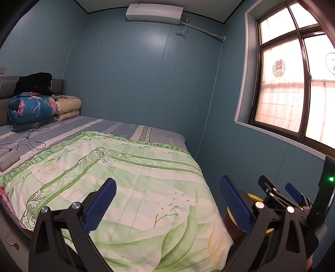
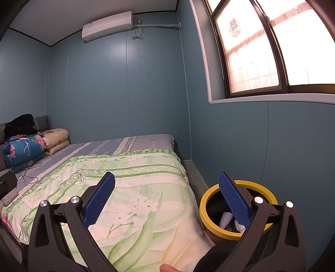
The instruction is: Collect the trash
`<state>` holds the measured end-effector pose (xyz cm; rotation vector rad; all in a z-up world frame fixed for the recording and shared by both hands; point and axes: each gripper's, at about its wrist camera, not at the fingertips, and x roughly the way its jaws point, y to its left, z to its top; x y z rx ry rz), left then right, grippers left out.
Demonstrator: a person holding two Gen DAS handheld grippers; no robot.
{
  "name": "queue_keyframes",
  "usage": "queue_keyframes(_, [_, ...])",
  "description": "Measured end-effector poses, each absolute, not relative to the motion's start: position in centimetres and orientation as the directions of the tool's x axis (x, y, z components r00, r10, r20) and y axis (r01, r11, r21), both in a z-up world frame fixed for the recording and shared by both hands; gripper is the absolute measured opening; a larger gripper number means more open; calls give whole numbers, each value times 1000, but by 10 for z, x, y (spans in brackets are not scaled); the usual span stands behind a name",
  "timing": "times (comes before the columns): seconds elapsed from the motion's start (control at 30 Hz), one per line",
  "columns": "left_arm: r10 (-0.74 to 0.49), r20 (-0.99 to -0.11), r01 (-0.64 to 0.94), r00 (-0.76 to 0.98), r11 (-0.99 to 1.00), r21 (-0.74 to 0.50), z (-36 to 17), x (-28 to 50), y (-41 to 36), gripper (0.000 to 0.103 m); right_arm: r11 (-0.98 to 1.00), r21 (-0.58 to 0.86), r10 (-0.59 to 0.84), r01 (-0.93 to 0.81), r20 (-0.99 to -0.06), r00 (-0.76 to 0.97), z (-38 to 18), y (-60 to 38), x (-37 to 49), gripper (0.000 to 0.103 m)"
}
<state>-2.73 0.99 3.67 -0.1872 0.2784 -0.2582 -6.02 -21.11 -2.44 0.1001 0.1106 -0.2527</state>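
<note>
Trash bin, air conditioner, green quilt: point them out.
trash bin (image 2: 204, 200), right wrist view, yellow rim's left side.
air conditioner (image 1: 153, 12), left wrist view, front panel.
green quilt (image 2: 146, 180), right wrist view, top surface.

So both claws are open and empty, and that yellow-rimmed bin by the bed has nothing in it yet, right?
Not quite. The left claw and right claw are open and empty, but the yellow-rimmed bin by the bed already holds white scraps. The right wrist view looks down into it.
</note>
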Motion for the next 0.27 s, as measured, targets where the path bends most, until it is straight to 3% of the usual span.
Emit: queue_keyframes(0.27, [-292,-265,237,919,946,-219,34,-23,7,95,962,90,-247,259,-124,961,-26,-211,-60,95])
